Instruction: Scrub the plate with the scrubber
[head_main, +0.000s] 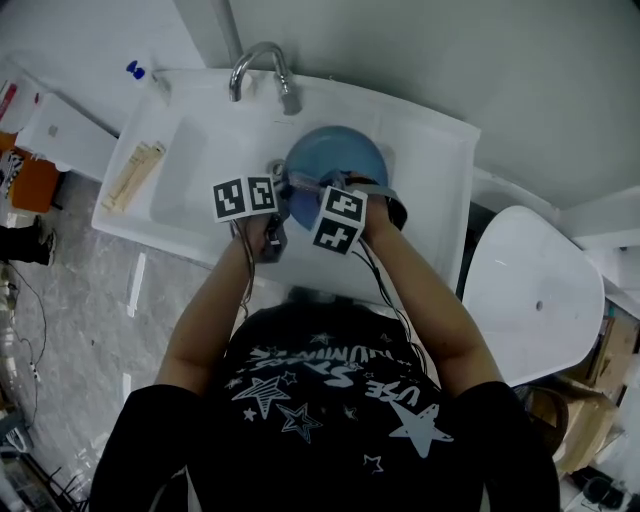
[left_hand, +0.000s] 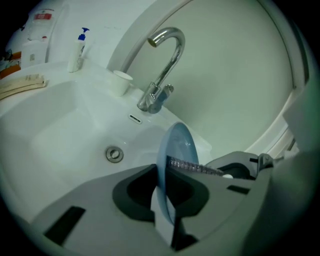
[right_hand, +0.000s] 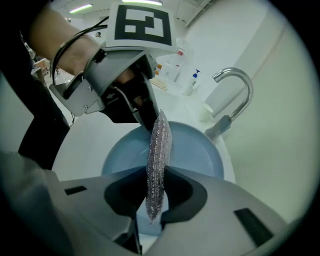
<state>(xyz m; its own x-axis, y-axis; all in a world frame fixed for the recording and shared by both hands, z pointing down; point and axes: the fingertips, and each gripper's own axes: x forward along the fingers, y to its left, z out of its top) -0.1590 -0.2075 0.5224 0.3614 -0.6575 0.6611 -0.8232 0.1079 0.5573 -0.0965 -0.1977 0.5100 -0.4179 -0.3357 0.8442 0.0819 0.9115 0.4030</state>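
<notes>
A round blue plate (head_main: 335, 160) stands tilted in the white sink (head_main: 190, 150), below the faucet. My left gripper (left_hand: 167, 200) is shut on the plate's near rim (left_hand: 174, 150), which shows edge-on between its jaws. The right gripper (right_hand: 152, 200) is shut on a silver mesh scrubber (right_hand: 158, 160), a flat strip lying against the plate's face (right_hand: 195, 150). In the left gripper view the scrubber (left_hand: 192, 166) crosses the plate, with the right gripper (left_hand: 245, 172) just behind it. Seen from the head, both marker cubes sit close together at the plate's near edge, the left gripper (head_main: 272, 225) beside the right gripper (head_main: 318, 205).
A chrome faucet (head_main: 262, 70) arches over the basin, and the drain (left_hand: 114, 154) lies left of the plate. A white cup (left_hand: 120, 82) and a blue-pump bottle (left_hand: 79, 47) stand on the rim. Wooden sticks (head_main: 135, 175) lie on the left ledge. A white lid (head_main: 530, 295) is at the right.
</notes>
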